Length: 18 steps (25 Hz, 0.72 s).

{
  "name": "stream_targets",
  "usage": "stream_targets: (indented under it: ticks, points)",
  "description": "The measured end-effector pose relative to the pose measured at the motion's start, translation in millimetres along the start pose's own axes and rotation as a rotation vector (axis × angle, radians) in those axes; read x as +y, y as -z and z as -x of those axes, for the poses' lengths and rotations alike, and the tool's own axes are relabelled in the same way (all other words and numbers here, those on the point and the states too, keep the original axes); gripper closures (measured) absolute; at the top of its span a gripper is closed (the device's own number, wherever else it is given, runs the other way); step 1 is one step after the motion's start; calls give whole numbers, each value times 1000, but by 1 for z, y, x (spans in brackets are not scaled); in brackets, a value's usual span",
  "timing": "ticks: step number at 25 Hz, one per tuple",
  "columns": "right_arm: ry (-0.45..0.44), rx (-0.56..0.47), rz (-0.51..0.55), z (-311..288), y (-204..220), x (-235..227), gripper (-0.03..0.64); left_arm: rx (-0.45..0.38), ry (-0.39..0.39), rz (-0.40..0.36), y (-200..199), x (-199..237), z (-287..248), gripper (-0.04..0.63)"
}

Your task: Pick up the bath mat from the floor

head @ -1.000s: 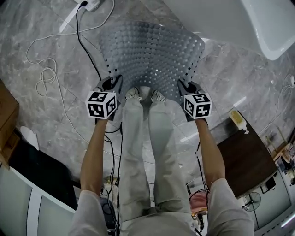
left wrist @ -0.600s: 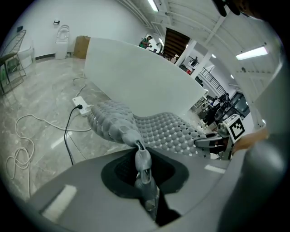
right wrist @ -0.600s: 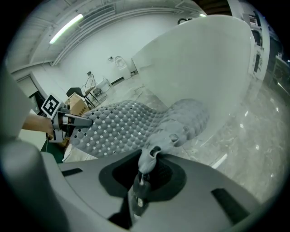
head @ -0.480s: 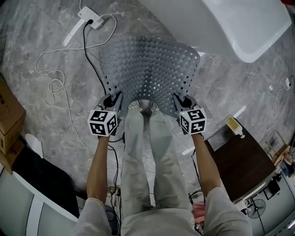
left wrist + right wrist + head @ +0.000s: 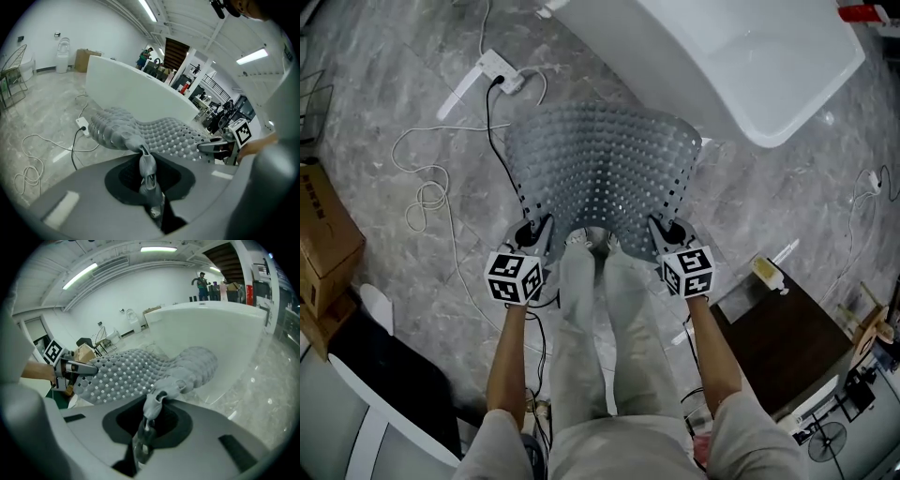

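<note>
The grey studded bath mat (image 5: pixel 605 164) hangs stretched between my two grippers, its near edge lifted and its far edge down toward the floor by the tub. My left gripper (image 5: pixel 532 228) is shut on the mat's near left corner. My right gripper (image 5: pixel 664 226) is shut on the near right corner. In the left gripper view the bath mat (image 5: pixel 154 133) is pinched at the left gripper (image 5: pixel 144 154), with the other gripper across it. In the right gripper view the bath mat (image 5: pixel 136 371) bunches at the right gripper (image 5: pixel 157 397).
A white bathtub (image 5: pixel 741 56) stands just beyond the mat. A power strip (image 5: pixel 492 67) with black and white cables (image 5: pixel 422 187) lies on the marble floor at the left. Cardboard boxes (image 5: pixel 323 244) sit far left, a dark wooden table (image 5: pixel 787 328) at right. My shoes (image 5: pixel 586 241) are under the mat's edge.
Both grippers have risen together with the mat's near corners in them. More of the mat has come off the floor and it hangs steeper.
</note>
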State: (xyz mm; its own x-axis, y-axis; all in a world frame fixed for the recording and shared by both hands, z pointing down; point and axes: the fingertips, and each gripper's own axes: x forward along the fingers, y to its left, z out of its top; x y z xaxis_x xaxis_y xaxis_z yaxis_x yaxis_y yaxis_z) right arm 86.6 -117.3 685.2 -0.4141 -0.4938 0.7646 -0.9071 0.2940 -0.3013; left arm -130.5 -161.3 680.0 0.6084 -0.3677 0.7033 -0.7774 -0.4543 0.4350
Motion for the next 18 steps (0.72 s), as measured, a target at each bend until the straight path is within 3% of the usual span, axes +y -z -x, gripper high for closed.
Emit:
stream_targets:
  ticks: [18]
  points:
    - [31,-197,110,116,-132,49,569,-163,26,-56,-118,-64,108,548]
